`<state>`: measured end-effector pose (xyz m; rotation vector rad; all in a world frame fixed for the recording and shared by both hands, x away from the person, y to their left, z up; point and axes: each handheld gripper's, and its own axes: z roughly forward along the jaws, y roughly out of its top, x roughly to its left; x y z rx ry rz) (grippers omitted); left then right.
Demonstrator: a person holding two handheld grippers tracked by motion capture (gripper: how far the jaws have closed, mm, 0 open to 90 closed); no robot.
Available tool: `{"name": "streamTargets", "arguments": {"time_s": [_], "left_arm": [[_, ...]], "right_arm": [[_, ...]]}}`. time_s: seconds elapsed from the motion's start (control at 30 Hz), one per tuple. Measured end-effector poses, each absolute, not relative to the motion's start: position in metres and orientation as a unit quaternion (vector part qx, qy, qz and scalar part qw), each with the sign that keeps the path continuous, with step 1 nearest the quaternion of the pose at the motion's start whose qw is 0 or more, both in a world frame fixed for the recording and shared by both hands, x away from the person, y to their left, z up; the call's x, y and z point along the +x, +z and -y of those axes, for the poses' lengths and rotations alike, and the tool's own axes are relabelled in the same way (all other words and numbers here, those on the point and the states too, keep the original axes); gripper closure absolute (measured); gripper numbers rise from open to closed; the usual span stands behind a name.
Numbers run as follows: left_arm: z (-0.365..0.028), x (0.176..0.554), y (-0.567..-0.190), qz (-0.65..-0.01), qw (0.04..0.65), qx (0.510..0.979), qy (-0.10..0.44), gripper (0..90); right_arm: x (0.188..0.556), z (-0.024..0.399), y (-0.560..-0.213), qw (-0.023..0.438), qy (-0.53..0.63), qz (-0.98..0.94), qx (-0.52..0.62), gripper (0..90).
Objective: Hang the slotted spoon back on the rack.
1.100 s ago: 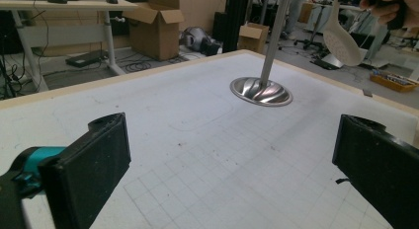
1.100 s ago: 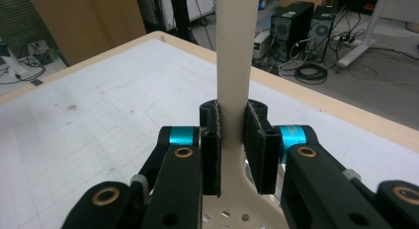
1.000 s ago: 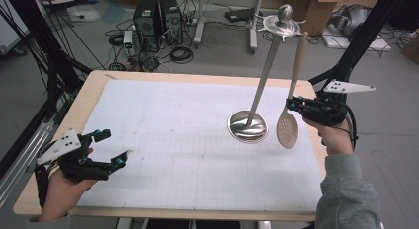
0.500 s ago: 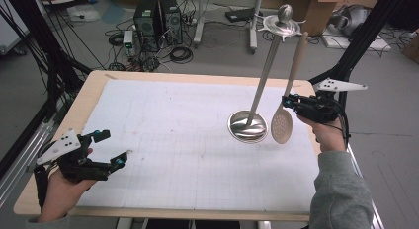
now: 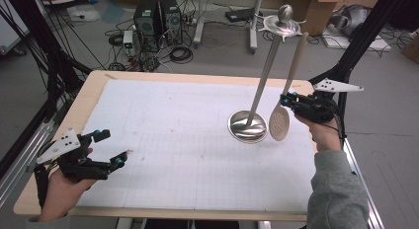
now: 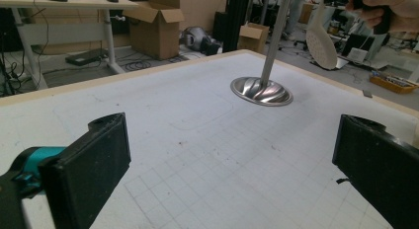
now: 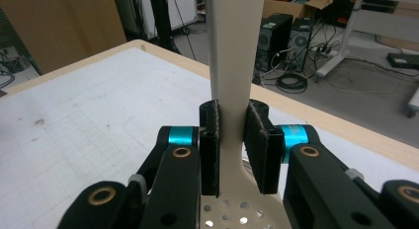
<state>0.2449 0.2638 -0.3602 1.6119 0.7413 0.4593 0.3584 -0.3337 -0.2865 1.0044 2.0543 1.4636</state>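
Note:
A beige slotted spoon (image 5: 279, 124) hangs head down above the table's right side, its handle rising toward the hooked crown of a metal utensil stand (image 5: 264, 76). My right gripper (image 5: 285, 98) is shut on the handle just above the perforated head; in the right gripper view the two pads (image 7: 210, 145) clamp the spoon's handle (image 7: 232, 51). The stand's round base (image 5: 247, 126) rests on the white mat, just left of the spoon head. My left gripper (image 5: 112, 148) sits open and empty at the near left, its jaws wide apart (image 6: 227, 165) over bare mat.
A white gridded mat (image 5: 173, 140) covers the wooden table (image 5: 94, 86). Beyond the far edge the floor holds computer towers (image 5: 158, 17), cables and cardboard boxes. In the left gripper view the stand base (image 6: 262, 91) and spoon head (image 6: 321, 41) lie far ahead.
The right gripper has shifted slightly left and up with the spoon, bringing its head a little closer to the stand's pole. The left gripper has stayed put.

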Motion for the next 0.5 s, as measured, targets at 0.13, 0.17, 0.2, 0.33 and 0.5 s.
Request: {"name": "streamTargets", "arguments": {"time_s": [0.13,0.17,0.2,0.33,0.5], "left_arm": [[-0.264,0.247,-0.361,-0.323,0.608,0.699,0.196,1.7],[-0.264,0.247,-0.361,-0.322,0.608,0.699,0.197,1.8],[-0.264,0.247,-0.361,-0.323,0.609,0.697,0.198,1.7],[-0.263,0.246,-0.360,-0.321,0.610,0.696,0.199,1.7],[-0.264,0.248,-0.360,-0.322,0.609,0.697,0.200,1.7]], "right_arm": [[0.356,0.334,-0.286,0.220,0.531,-0.738,0.354,75.3],[0.356,0.334,-0.286,0.220,0.531,-0.738,0.353,73.2],[0.356,0.334,-0.286,0.220,0.531,-0.738,0.354,71.3],[0.353,0.334,-0.286,0.225,0.534,-0.733,0.355,58.3],[0.346,0.333,-0.287,0.223,0.544,-0.728,0.354,40.0]]}}
